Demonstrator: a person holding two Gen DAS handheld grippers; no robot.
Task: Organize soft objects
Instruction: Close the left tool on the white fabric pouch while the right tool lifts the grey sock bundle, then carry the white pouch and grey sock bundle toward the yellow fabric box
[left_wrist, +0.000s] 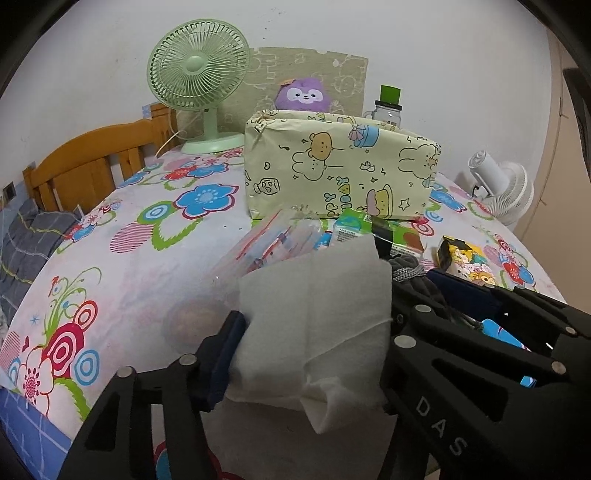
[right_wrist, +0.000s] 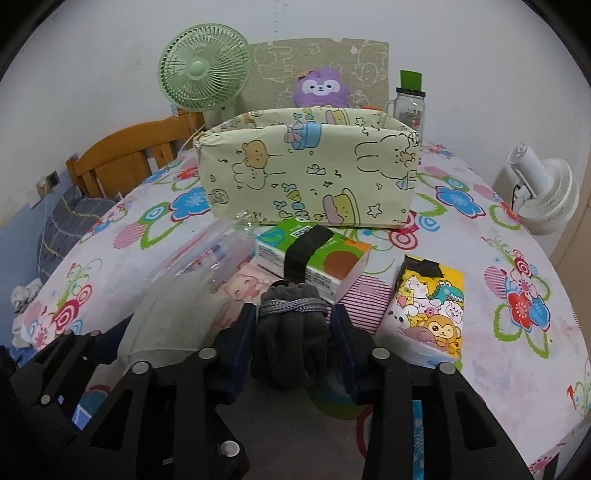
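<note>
Tissue packs before the box; fan, plush behind it.

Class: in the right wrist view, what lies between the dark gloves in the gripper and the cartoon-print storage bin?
A green tissue pack with a black band lies between the gloves and the bin.

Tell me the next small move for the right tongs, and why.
Probably lift the dark gloves bundle and carry it up to the open cartoon-print storage box: the right tongs already flank the bundle closely, and the box stands just behind it.
</note>
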